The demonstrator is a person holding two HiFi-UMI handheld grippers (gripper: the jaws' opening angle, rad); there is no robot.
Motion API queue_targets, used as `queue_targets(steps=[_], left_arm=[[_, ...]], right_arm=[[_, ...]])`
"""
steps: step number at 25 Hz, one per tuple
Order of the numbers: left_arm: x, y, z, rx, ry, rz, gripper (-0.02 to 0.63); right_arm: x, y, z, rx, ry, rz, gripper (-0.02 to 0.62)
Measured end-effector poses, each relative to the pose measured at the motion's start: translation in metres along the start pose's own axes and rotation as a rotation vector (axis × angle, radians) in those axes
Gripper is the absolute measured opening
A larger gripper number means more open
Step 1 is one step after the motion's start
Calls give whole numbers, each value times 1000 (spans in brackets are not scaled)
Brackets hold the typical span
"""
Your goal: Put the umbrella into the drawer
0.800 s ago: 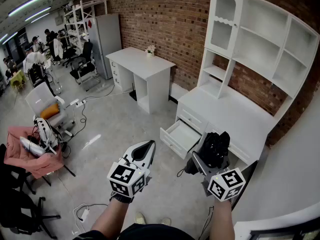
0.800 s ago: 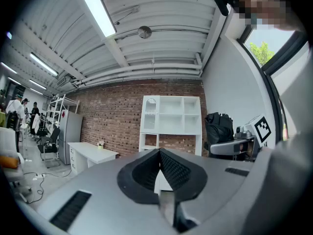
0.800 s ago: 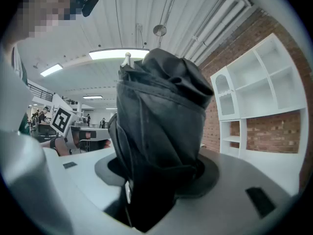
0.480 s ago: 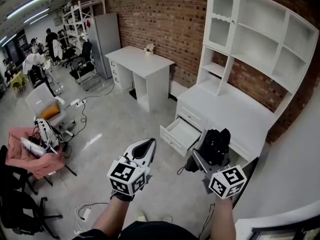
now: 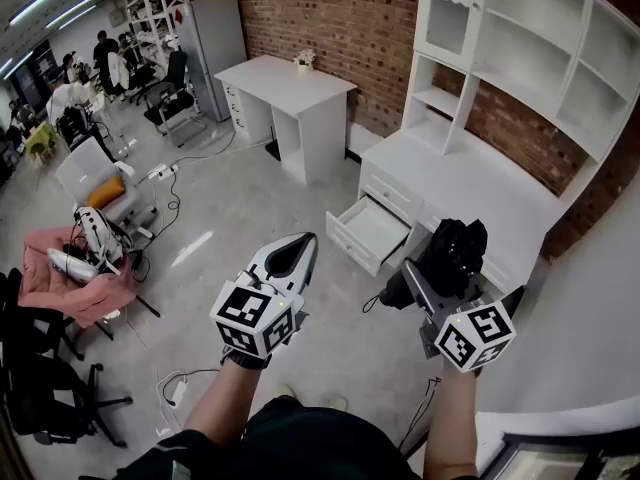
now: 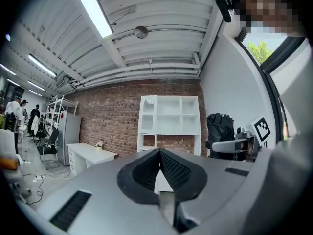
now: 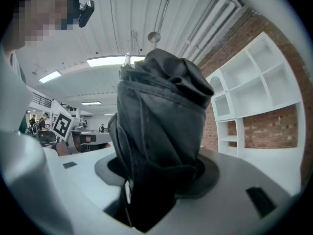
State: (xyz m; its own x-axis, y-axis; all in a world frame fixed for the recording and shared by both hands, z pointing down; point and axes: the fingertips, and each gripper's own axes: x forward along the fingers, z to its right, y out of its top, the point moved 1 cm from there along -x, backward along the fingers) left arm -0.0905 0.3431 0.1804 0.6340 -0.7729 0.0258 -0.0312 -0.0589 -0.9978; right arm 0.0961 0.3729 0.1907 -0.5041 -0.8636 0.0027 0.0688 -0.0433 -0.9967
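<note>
A folded black umbrella (image 5: 457, 256) stands up between the jaws of my right gripper (image 5: 440, 276), which is shut on it, held above the floor in front of the white desk. In the right gripper view the umbrella (image 7: 157, 121) fills the middle, and my right gripper (image 7: 155, 182) clamps its lower part. The desk's top drawer (image 5: 372, 230) is pulled open and looks bare inside, just beyond and left of the umbrella. My left gripper (image 5: 291, 256) is shut with nothing in it, level beside the right one. In the left gripper view, the left gripper's (image 6: 160, 166) pads meet.
The white desk with a shelf unit (image 5: 470, 193) stands against the brick wall. A second white desk (image 5: 290, 83) is further left. Chairs, a pink cloth (image 5: 60, 288) and floor cables (image 5: 170, 393) lie at the left. People work at the far back left.
The view has drawn a little nearer to the desk and its open drawer. Both grippers sit slightly higher and more to the right in the picture, and the umbrella is still held.
</note>
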Motion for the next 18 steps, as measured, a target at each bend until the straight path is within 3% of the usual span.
queue_targets(steps=[10, 18], left_arm=[[16, -8, -3, -6, -6, -11, 6], [62, -25, -30, -29, -44, -25, 6]], right_arm=[[-2, -4, 13, 3, -28, -16, 238], [34, -18, 42, 15, -69, -61, 238]])
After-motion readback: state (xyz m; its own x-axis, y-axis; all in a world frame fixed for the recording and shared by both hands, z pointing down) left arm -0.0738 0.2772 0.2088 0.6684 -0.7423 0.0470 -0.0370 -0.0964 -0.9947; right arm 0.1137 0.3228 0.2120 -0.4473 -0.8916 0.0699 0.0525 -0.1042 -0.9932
